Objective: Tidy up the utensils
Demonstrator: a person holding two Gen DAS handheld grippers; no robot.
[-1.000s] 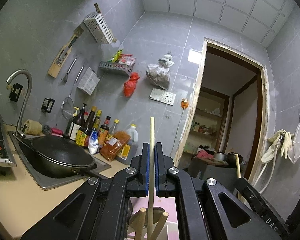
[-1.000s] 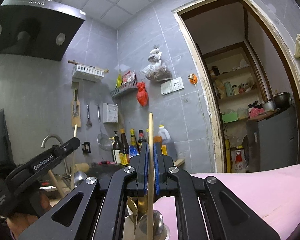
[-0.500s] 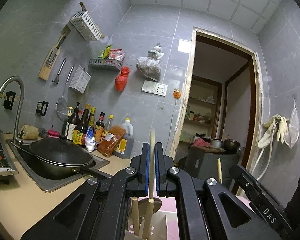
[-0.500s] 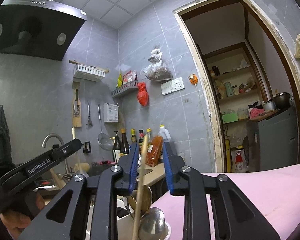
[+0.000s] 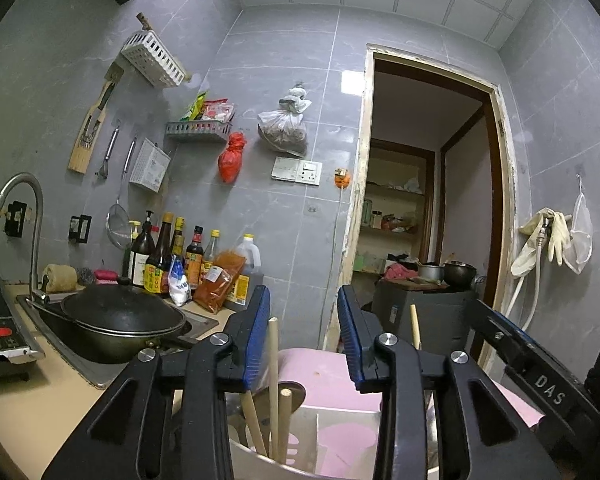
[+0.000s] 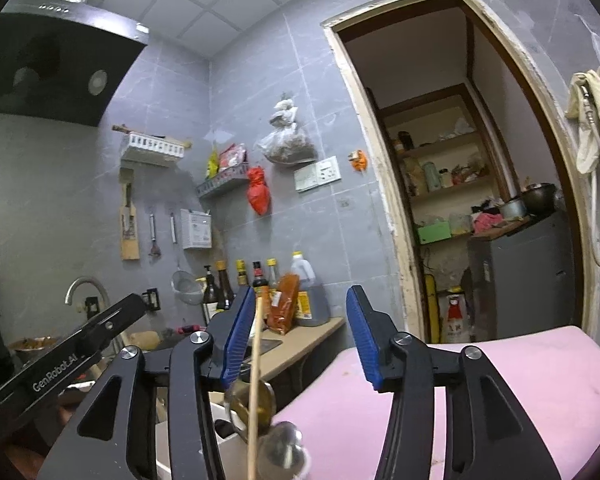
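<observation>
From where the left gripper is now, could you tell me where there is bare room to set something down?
Bare beige counter lies in front of the sink, beside the cooktop. The pink surface behind the utensil holder is also bare. It is crowded around the bottles and wok.

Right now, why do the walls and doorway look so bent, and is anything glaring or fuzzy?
Left wrist view: fisheye bows the door frame; a bright glare patch on the wall tile. Right wrist view: same bending; the spoon close below is soft.
</observation>
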